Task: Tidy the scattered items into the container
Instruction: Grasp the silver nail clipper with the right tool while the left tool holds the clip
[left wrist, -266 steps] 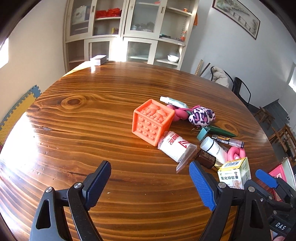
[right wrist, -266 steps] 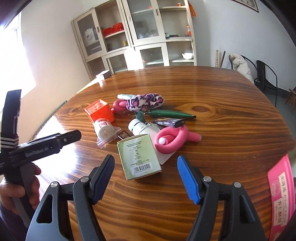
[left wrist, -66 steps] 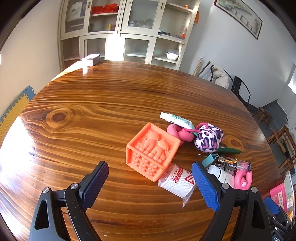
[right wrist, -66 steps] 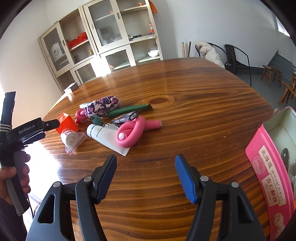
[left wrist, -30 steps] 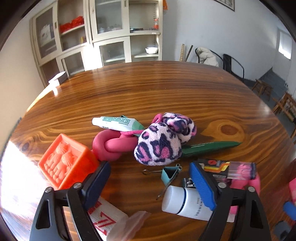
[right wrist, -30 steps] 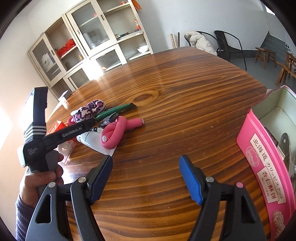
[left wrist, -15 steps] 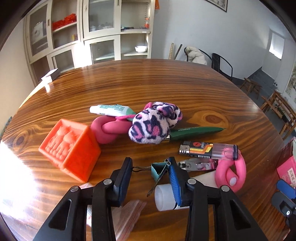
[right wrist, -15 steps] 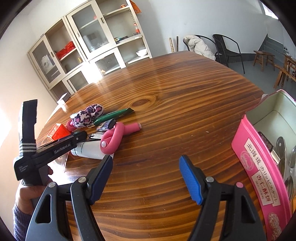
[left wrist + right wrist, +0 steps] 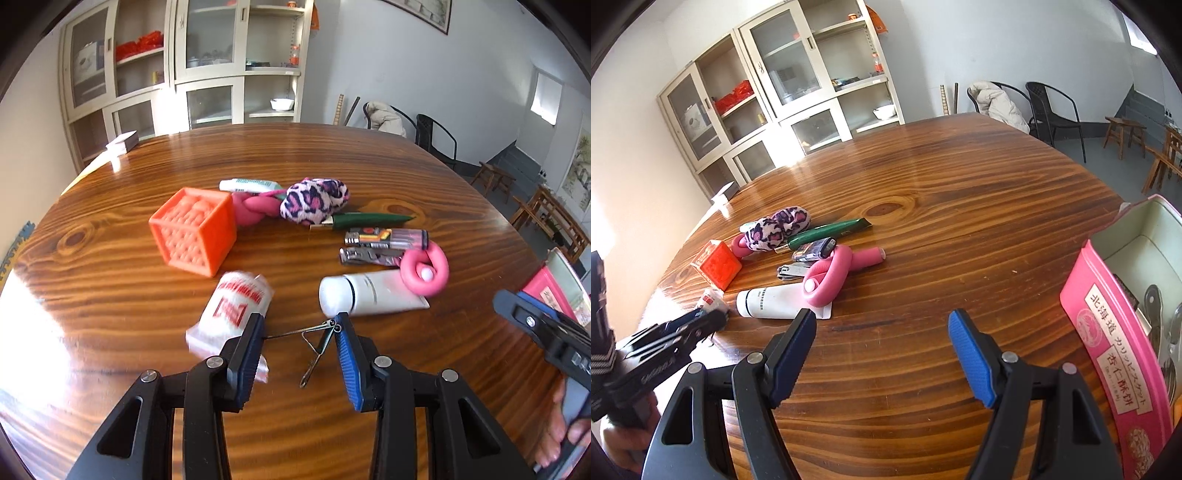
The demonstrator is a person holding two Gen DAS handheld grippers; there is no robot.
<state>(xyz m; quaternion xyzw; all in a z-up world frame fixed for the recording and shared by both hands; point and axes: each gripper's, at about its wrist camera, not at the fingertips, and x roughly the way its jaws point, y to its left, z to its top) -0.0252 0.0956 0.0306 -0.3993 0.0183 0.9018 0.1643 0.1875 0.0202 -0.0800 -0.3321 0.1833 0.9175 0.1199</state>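
My left gripper [image 9: 298, 334] is shut on a binder clip [image 9: 314, 338], whose wire handles stick out between the blue pads above the table. Scattered ahead lie an orange cube [image 9: 194, 230], a white packet [image 9: 232, 308], a white tube [image 9: 369, 295], a pink curler [image 9: 424, 271], nail clippers [image 9: 367, 256], a lighter [image 9: 386, 236], a green pen [image 9: 369, 219] and a leopard plush [image 9: 314, 201]. My right gripper [image 9: 882, 338] is open and empty over bare table. The pink tin [image 9: 1123, 332] stands open at its right, with metal items inside.
The round wooden table [image 9: 960, 184] has a small box [image 9: 123, 142] at its far edge. Cabinets [image 9: 184, 66] stand behind it and chairs [image 9: 1052, 107] to the right. The left gripper shows in the right wrist view [image 9: 676, 330].
My left gripper has closed on the binder clip and lifted it back toward me, away from the pile. The right gripper has barely moved.
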